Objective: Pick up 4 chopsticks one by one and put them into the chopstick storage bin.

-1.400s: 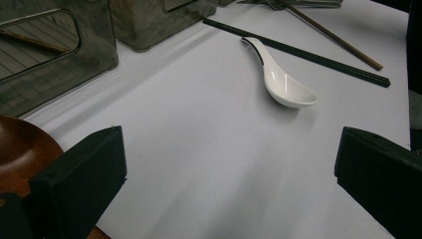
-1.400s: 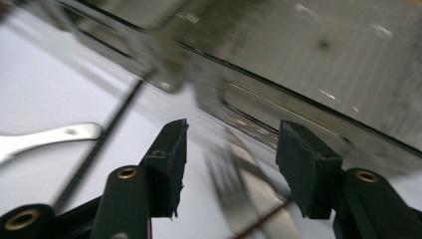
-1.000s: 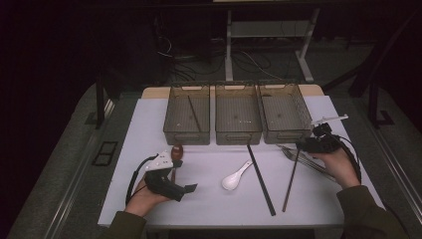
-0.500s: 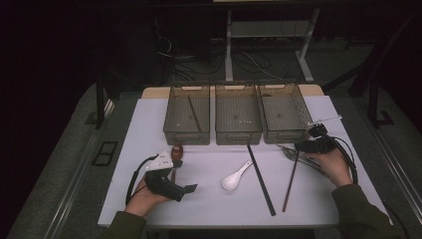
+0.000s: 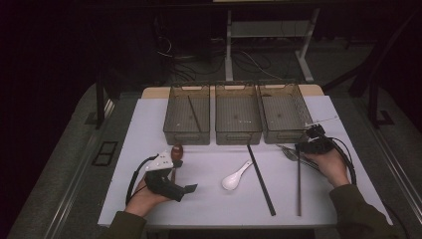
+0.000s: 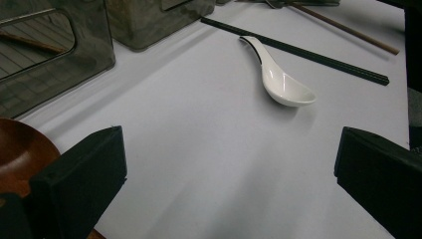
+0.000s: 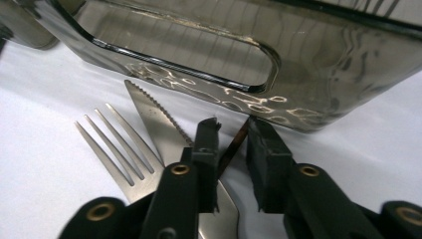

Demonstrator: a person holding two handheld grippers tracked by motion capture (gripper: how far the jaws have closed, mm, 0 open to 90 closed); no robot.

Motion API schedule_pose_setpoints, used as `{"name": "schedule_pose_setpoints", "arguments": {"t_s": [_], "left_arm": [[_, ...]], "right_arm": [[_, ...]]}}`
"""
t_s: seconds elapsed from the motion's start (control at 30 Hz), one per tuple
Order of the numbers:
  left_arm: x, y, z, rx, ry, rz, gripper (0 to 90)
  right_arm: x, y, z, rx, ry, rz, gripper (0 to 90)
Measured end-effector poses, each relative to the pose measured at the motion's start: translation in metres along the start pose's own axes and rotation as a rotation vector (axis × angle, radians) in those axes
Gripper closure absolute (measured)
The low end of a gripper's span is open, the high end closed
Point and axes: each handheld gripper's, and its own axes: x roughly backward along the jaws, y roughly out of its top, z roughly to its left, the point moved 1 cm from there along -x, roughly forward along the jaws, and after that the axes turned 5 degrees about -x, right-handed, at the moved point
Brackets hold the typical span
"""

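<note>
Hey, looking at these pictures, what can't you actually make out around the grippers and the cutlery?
- Right gripper: whether the jaws, which have just been closing, press the brown chopstick is unclear.
- Knife and fork: handles hidden under the jaws.
- Wooden spoon: cut off by the left gripper view's edge.

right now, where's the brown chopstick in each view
high view: brown chopstick right of centre, lengthwise, right of the black chopstick.
left gripper view: top right corner, slanting.
right gripper view: centre, a thin slanting sliver.
shared landmark: the fork by its far end.
</note>
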Motion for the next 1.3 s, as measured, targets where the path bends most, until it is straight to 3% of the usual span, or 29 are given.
{"name": "schedule_pose_setpoints", "arguments": {"t_s": [0.23,0.53,0.67,0.83,1.07,1.3], "left_arm": [[0.000,0.000,0.000,0.000,-0.001,0.000,0.0],[0.000,0.000,0.000,0.000,0.000,-0.001,0.0],[0.001,0.000,0.000,-0.001,-0.001,-0.001,0.0],[0.000,0.000,0.000,-0.001,0.000,-0.001,0.0],[0.001,0.000,0.000,-0.002,-0.001,-0.001,0.0],[0.000,0.000,0.000,-0.002,-0.002,0.002,0.0]], "right_arm": [[0.000,-0.001,-0.001,0.011,0.011,0.005,84.6],[0.004,-0.002,0.000,0.023,0.025,0.000,85.4],[0.012,-0.002,0.003,0.049,0.047,-0.029,85.4],[0.020,-0.002,0.016,0.096,0.096,-0.052,85.5],[0.029,0.000,0.044,0.201,0.192,-0.088,85.5],[0.013,-0.002,0.072,0.273,0.232,-0.057,85.4]]}}
